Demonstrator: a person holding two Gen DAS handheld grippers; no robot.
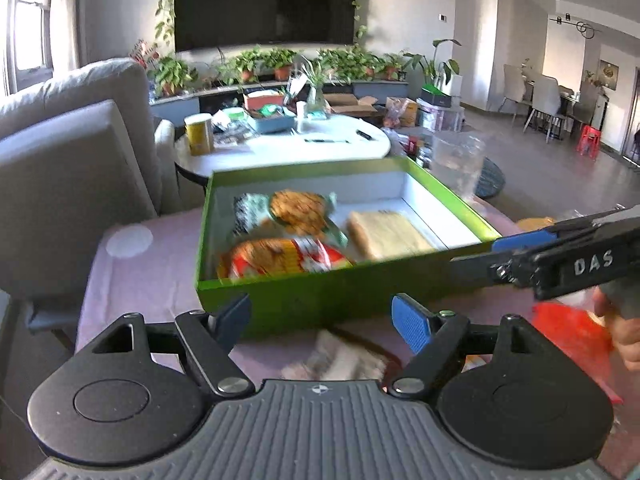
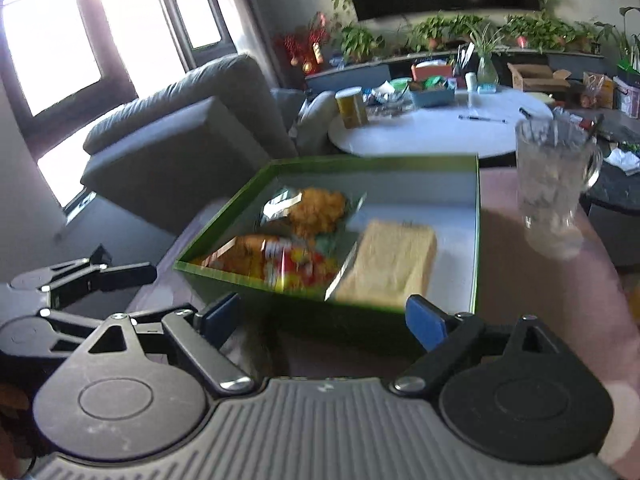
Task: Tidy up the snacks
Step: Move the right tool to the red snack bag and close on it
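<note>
A green open box (image 1: 336,292) stands on the pink-covered table (image 1: 132,280). Inside lie a cookie packet (image 1: 296,210), an orange and red packet (image 1: 280,258) and a pale bread pack (image 1: 384,234). My left gripper (image 1: 322,324) is open just in front of the box's near wall, with nothing between its pads. A pale wrapped snack (image 1: 340,356) lies on the table beneath it. My right gripper (image 2: 324,320) is open too, near the box's front edge (image 2: 280,284), and reaches in from the right (image 1: 492,254) in the left wrist view. A red packet (image 1: 572,332) lies by a hand (image 1: 624,344).
A glass mug (image 2: 552,188) stands on the table right of the box. A grey sofa (image 1: 72,168) is at the left. Behind the box a white round table (image 1: 320,144) carries a yellow can (image 1: 199,134) and clutter. A white disc (image 1: 128,240) lies left of the box.
</note>
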